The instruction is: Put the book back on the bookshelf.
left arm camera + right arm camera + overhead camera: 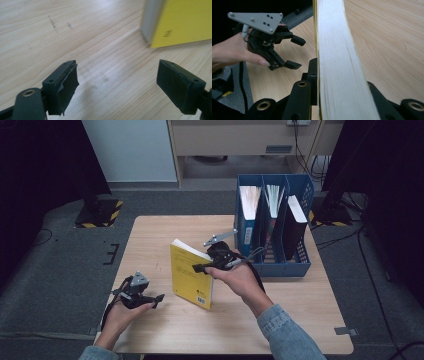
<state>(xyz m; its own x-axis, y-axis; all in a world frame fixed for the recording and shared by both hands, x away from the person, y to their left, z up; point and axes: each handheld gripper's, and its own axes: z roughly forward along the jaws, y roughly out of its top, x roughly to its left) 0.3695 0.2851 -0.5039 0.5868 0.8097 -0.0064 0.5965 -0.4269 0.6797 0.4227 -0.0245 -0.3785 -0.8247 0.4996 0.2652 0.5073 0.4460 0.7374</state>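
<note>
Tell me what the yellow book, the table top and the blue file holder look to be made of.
Yellow book: paper, with a smooth, probably card cover; the pale page block shows along its edge.
Table top: light wood or wood-look laminate, matt; grain lines run across it, so either is possible.
Blue file holder: looks like moulded plastic, with slotted walls and an even colour.

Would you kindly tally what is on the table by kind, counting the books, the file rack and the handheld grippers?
Books: 4, namely the yellow book clamped upright by the right gripper and 3 books standing in the rack.
Blue file rack: 1.
Grippers: 2, the left gripper open.
Total: 7.
</note>
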